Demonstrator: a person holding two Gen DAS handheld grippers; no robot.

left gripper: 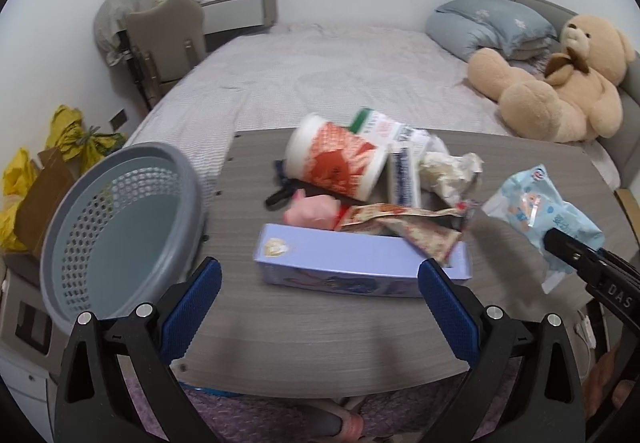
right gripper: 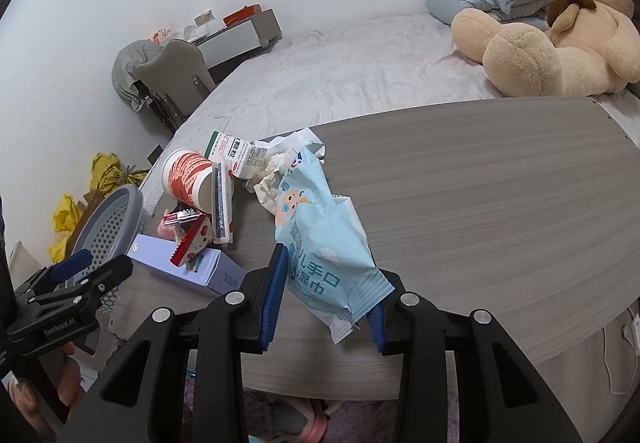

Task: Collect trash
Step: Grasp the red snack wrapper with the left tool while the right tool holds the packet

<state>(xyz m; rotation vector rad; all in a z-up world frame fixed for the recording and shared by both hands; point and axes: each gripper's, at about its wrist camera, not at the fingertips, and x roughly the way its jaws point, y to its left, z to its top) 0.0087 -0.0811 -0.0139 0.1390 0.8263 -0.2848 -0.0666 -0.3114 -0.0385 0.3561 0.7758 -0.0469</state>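
My right gripper (right gripper: 328, 283) is shut on a light blue wet-wipe packet (right gripper: 320, 235), lifted over the grey wooden table (right gripper: 480, 203). In the left wrist view the same packet (left gripper: 532, 211) hangs from the right gripper (left gripper: 560, 239) at the right. My left gripper (left gripper: 320, 271) stands open and empty before a purple box (left gripper: 352, 263). Behind the box lie a snack wrapper (left gripper: 400, 223), a red-and-white cup (left gripper: 336, 159) on its side, a white carton (left gripper: 384, 127), crumpled tissue (left gripper: 448, 171) and a pink item (left gripper: 312, 209). A grey perforated basket (left gripper: 132, 151) sits tilted at the table's left edge.
A bed (left gripper: 340, 71) runs behind the table, with a teddy bear (left gripper: 560, 83) and blue pillows (left gripper: 488, 23). A chair (left gripper: 164, 39) stands at the far left. Yellow bags (left gripper: 72, 135) and cardboard (left gripper: 44, 199) lie on the floor beside the basket.
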